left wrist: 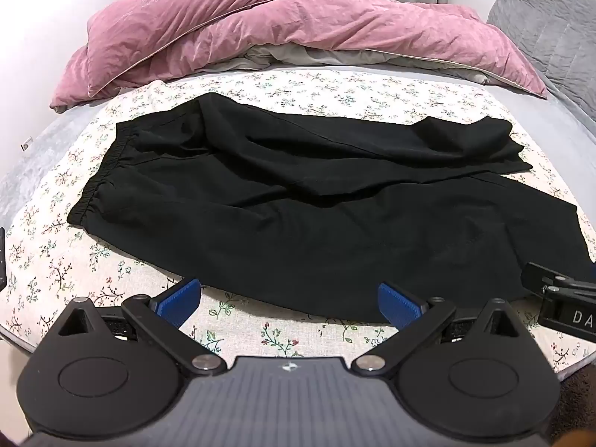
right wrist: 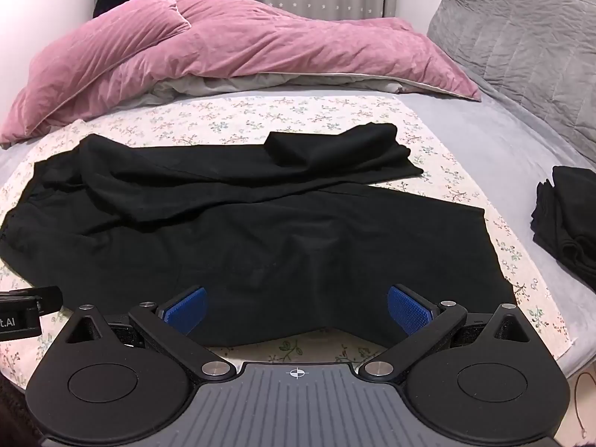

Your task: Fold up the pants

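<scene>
Black pants [left wrist: 298,205] lie spread sideways on a floral sheet [left wrist: 74,260], waistband to the left, legs reaching right, the far leg rumpled over the near one. My left gripper [left wrist: 290,303] hovers open above the pants' near edge, blue pads wide apart with nothing between them. In the right wrist view the pants [right wrist: 260,231] fill the middle, and my right gripper [right wrist: 296,309] stands open over the near leg's edge. The right gripper's body [left wrist: 558,298] shows at the left view's right side; the left gripper's body [right wrist: 26,309] shows at the right view's left edge.
A pink duvet [left wrist: 298,29] and pink pillow [left wrist: 178,26] are heaped at the back of the bed. A grey quilted cushion [right wrist: 521,48] stands at the right. A pile of folded black clothing [right wrist: 570,223] lies on the grey sheet [right wrist: 484,141] to the right.
</scene>
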